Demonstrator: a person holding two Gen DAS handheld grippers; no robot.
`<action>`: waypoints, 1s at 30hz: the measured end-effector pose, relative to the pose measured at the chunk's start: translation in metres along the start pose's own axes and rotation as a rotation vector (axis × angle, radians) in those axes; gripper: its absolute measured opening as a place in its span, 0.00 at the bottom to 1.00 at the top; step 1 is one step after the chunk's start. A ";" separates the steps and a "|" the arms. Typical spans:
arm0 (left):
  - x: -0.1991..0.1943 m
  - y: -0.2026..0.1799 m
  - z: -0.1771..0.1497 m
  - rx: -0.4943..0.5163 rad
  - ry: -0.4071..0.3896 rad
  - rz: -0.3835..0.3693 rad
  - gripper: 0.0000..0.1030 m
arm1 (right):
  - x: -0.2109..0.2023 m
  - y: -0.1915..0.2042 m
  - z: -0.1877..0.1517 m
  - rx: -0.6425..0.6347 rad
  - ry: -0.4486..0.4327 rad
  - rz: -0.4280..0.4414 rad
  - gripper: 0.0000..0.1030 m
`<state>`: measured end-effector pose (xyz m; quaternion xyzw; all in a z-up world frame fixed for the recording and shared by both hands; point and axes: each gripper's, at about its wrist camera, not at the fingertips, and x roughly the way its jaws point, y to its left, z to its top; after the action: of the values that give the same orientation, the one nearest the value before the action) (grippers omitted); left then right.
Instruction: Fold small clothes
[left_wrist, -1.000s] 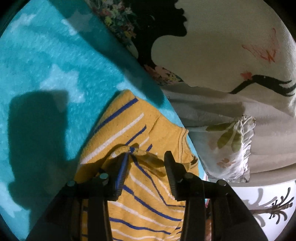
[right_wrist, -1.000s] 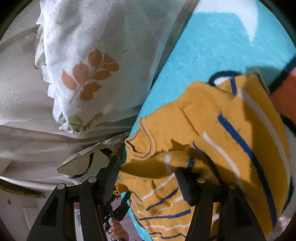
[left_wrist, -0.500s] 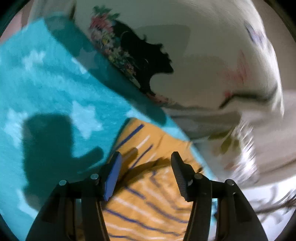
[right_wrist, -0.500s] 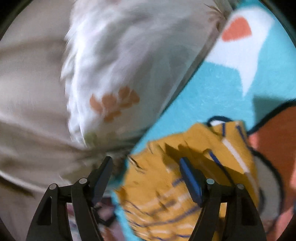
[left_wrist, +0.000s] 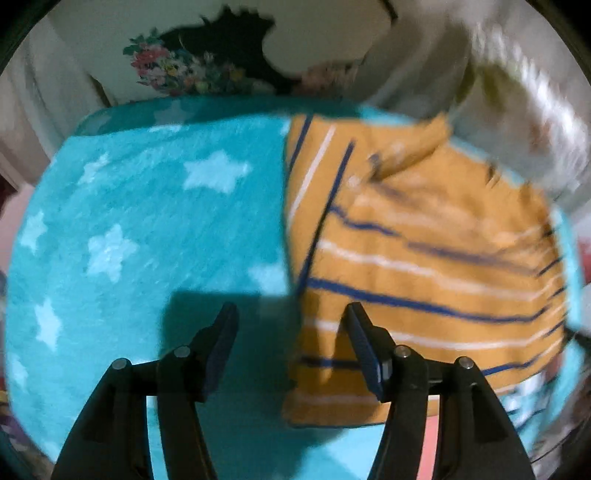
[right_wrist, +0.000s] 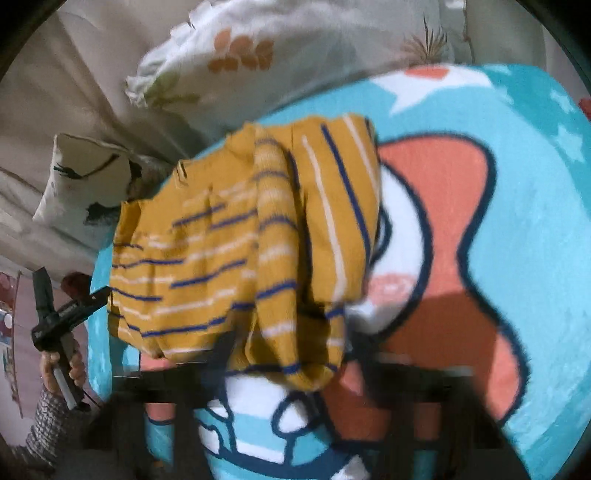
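Observation:
A yellow top with blue and white stripes (left_wrist: 424, 258) lies on the turquoise star blanket (left_wrist: 147, 229), one sleeve folded across its body (right_wrist: 277, 258). My left gripper (left_wrist: 290, 328) hovers over the top's left edge. Its jaws are opening, and the pads press on nothing; the cloth lies below them. In the right wrist view my right gripper (right_wrist: 295, 350) is badly smeared by motion. Its fingers (right_wrist: 225, 347) show apart, on either side of the folded sleeve's end, without pinching it.
Pale pillows with leaf prints (right_wrist: 258, 55) and a floral cover (left_wrist: 177, 70) border the blanket's far side. An orange and white cartoon figure (right_wrist: 443, 206) is printed on the blanket. At the left, a person's hand (right_wrist: 59, 369) grips a black tool handle.
Both grippers have drawn back from the fold of cloth they stood around. The left jaws have widened. Both views have swung round, and the top now lies folded on the blanket.

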<state>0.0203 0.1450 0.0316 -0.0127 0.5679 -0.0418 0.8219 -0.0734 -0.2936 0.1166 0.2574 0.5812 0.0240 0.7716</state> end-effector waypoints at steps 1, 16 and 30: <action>0.003 0.001 0.000 -0.002 0.006 0.008 0.58 | 0.002 -0.011 0.004 0.036 -0.019 -0.048 0.06; -0.037 0.027 -0.016 -0.107 -0.057 -0.013 0.60 | 0.003 0.074 0.060 -0.144 -0.141 -0.150 0.13; -0.071 0.074 -0.074 -0.263 -0.063 -0.042 0.61 | 0.086 0.187 0.122 -0.322 -0.109 -0.105 0.21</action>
<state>-0.0695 0.2265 0.0667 -0.1335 0.5421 0.0163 0.8295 0.1141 -0.1480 0.1431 0.1007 0.5399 0.0625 0.8334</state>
